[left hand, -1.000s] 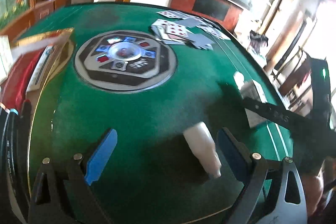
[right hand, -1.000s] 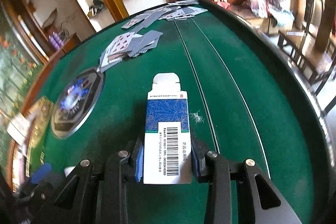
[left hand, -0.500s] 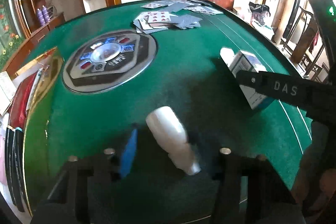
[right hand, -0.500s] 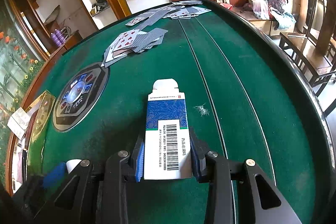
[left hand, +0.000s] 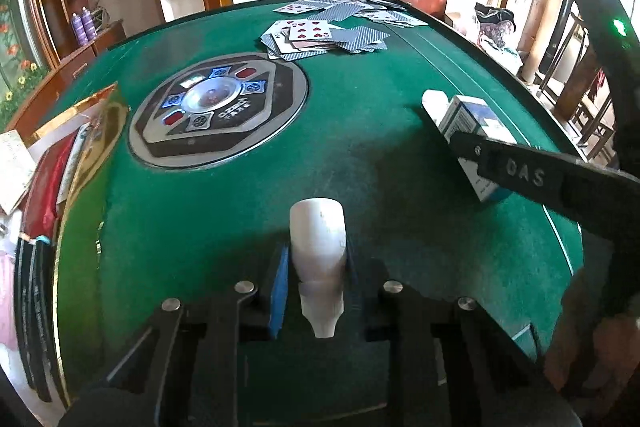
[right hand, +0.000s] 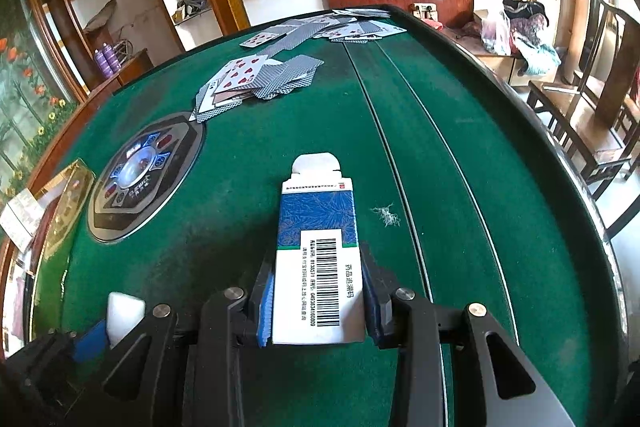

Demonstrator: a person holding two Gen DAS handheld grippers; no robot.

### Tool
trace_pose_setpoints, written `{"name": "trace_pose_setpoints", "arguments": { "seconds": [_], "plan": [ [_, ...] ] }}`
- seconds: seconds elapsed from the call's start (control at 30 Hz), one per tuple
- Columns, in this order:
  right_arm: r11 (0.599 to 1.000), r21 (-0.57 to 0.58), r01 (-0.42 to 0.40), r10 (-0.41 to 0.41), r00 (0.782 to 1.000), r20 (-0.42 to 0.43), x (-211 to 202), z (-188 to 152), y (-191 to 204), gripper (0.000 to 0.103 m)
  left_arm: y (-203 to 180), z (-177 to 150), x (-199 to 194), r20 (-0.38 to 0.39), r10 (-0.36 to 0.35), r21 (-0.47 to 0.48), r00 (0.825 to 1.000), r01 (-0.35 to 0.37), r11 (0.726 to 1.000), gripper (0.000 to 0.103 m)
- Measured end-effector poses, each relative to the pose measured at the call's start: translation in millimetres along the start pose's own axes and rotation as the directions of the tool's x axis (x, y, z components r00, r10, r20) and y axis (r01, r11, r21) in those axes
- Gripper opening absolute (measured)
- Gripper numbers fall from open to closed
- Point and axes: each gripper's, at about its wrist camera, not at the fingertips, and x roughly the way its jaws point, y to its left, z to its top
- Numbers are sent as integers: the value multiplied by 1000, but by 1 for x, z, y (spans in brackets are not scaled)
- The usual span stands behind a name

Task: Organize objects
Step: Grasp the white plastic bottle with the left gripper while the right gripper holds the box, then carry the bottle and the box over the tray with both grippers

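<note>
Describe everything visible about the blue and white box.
The medicine box is a slim carton that looks like cardboard: blue leaf pattern on the far half, white near half bearing a barcode and Chinese print. Its far end flap stands open. It lies lengthwise between the right tongs, clamped on both long sides, over the green felt table.

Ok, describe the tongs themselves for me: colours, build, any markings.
Both are black plastic frames with silver round pivot pins. The left tongs carry blue pads on the inner finger faces, as do the right tongs. In the left wrist view, the right tool's black finger bar shows raised letters "DAS", and a green light glows on its body. No cables or sleeves are visible.
</note>
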Motion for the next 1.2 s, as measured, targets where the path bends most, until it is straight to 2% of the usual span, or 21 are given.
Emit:
{"name": "trace_pose_setpoints", "arguments": {
  "seconds": [0.23, 0.37, 0.63, 0.8, 1.03, 1.2],
  "plan": [
    [1000, -6, 7, -7, 1000, 5, 0, 0, 0, 37, 11, -12, -33, 66, 62, 15, 996, -63, 998, 25],
    [1000, -8, 7, -7, 1000, 6, 0, 0, 0, 37, 27, -15, -52, 104, 109, -1, 989, -110, 994, 26],
    [1000, 13, -16, 15, 1000, 17, -1, -1, -2, 36, 66, -25, -81, 144, 166, -60, 976, -159, 985, 26],
    [1000, 18, -15, 15, 1000, 19, -2, -2, -3, 36, 95, -36, -93, 149, 185, -113, 971, -169, 979, 26],
    [999, 19, 47, -48, 999, 19, -7, -4, -1, 36, 122, -53, -102, 147, 193, -151, 970, -170, 974, 26],
    [999, 51, -3, 2, 1000, 19, -23, -6, -1, 37, 139, -61, -103, 139, 184, -186, 973, -157, 970, 26]
  ]
}}
